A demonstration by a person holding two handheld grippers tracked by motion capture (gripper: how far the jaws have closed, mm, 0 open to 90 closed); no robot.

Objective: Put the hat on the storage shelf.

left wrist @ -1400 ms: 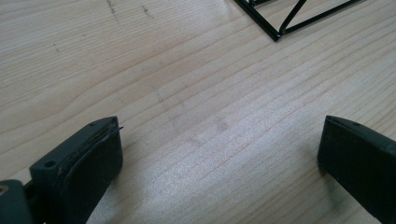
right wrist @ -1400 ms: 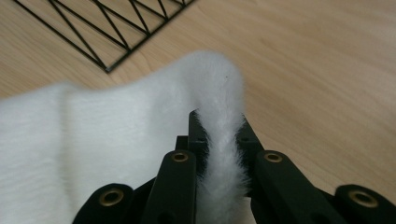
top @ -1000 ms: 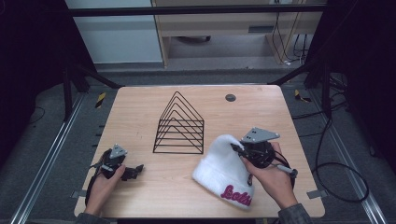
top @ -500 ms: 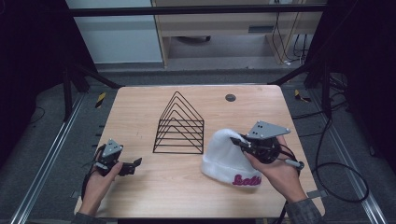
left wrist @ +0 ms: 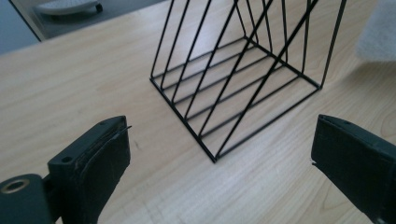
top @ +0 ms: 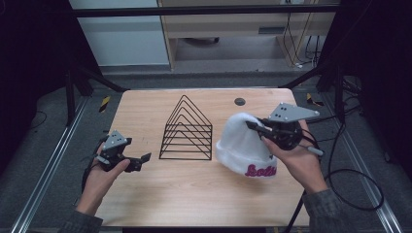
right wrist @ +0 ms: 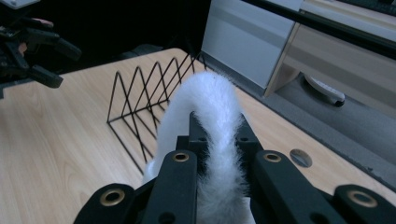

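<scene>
The white beanie [top: 245, 145] has been lifted higher, pinched by the right gripper [top: 257, 128]. The left gripper [top: 141, 159], spread and empty, has been raised beside the wire rack [top: 187, 131].

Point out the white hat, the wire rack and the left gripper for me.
white hat [top: 243, 141]: high view, on its knit crown.
wire rack [top: 187, 131]: high view, on its triangular wires.
left gripper [top: 141, 159]: high view, between its open jaws.

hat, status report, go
Right gripper shut on hat. Left gripper open, empty. Rack stands between the two grippers.
</scene>
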